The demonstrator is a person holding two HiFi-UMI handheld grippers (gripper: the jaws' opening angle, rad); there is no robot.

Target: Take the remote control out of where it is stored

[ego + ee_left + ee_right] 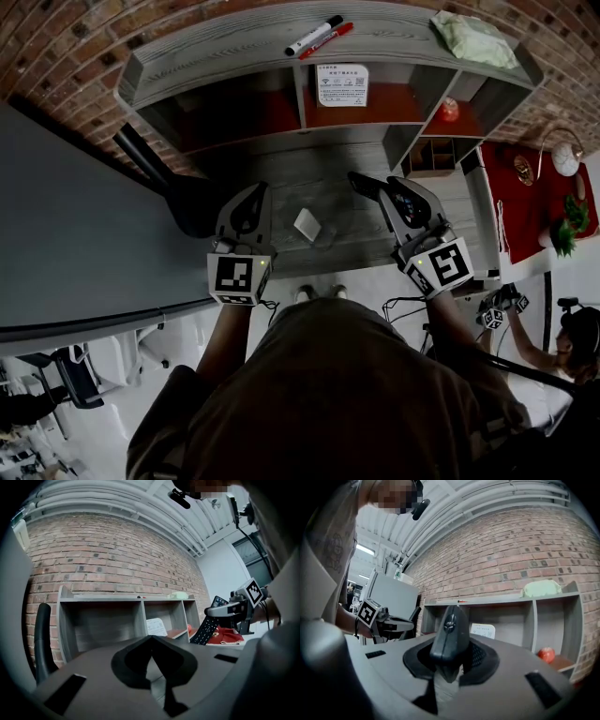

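Left of the shelf unit (225,67) stands a big flat grey panel (75,225), and a black chair back (173,192) leans between that panel and the unit's left wall, so room on that side is tight. In front of the unit's left bay the left gripper (251,192) points level at it, its 2 jaws brought together at the tips with nothing between them. The desk top (328,178) before the middle bay is open apart from 1 small white object (307,223) lying between the 2 grippers. In front of the unit's right bay the right gripper (396,204) is clamped on the remote control (364,183), which is out of the unit and above the desk, apart from the bay edges, its dark end jutting toward the middle. Right of the unit lies a red cloth (520,202). The head view alone looks down on the unit's top, where 2 markers (317,36) and a pale green cloth (473,39) lie. The left gripper view shows the remote control (206,629) tilted and hanging below the right gripper (212,612), a slant the head view flattens. The right gripper view shows the remote control (450,632) edge-on between its jaws, with the left gripper (408,624) off the unit's left end.
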